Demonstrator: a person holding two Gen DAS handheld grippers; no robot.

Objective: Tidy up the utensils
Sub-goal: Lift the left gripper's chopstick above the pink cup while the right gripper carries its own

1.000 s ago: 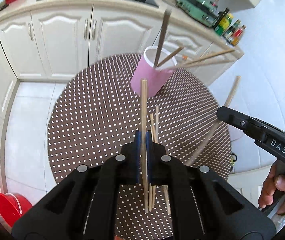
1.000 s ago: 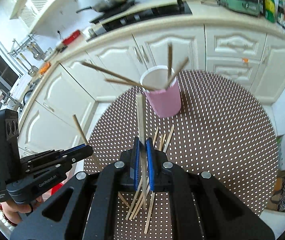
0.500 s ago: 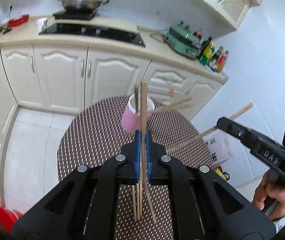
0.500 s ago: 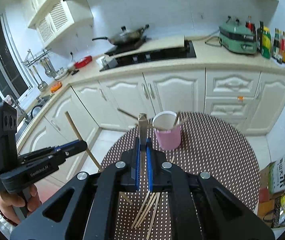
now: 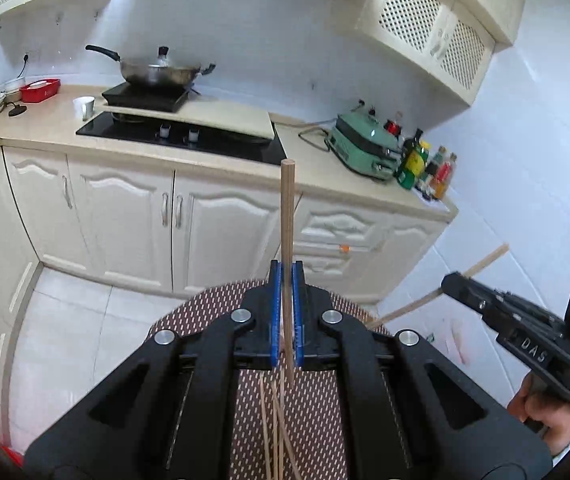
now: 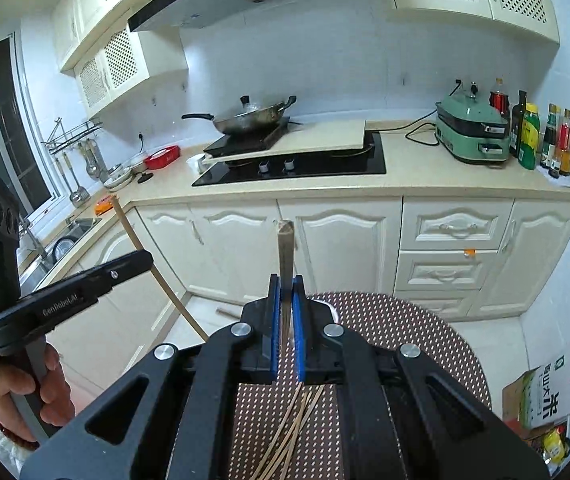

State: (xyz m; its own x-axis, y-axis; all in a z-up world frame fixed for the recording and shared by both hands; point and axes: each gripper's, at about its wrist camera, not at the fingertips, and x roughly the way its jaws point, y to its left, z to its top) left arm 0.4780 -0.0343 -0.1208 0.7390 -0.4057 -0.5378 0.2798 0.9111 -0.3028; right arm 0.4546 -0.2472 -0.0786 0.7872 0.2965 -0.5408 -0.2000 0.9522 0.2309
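both sets of jaws are closed to a narrow slit, each pinching one chopstick. the left gripper (image 5: 286, 276) holds its light wooden chopstick (image 5: 287, 216) upright, the top end standing above the blue pads against the far cabinets. the right gripper (image 6: 286, 292) clamps a darker chopstick (image 6: 285, 248) the same way.

what has changed in the last second is height and tilt: a moment ago both cameras looked down at the pink cup with sticks already leaning in it; now they have swung up to face the kitchen counter (image 6: 405, 184) and stove (image 6: 297, 164), and the cup has dropped out of sight behind the gripper bodies. only the dotted worktop (image 6: 425, 332) and the loose chopsticks (image 6: 297, 424) lying on it near the grippers show below.

i'd say both picks have succeeded and the sticks are lifted clear; next they must come back down and over the cup for dropping in. several loose sticks remain, so the sorting is partway done.
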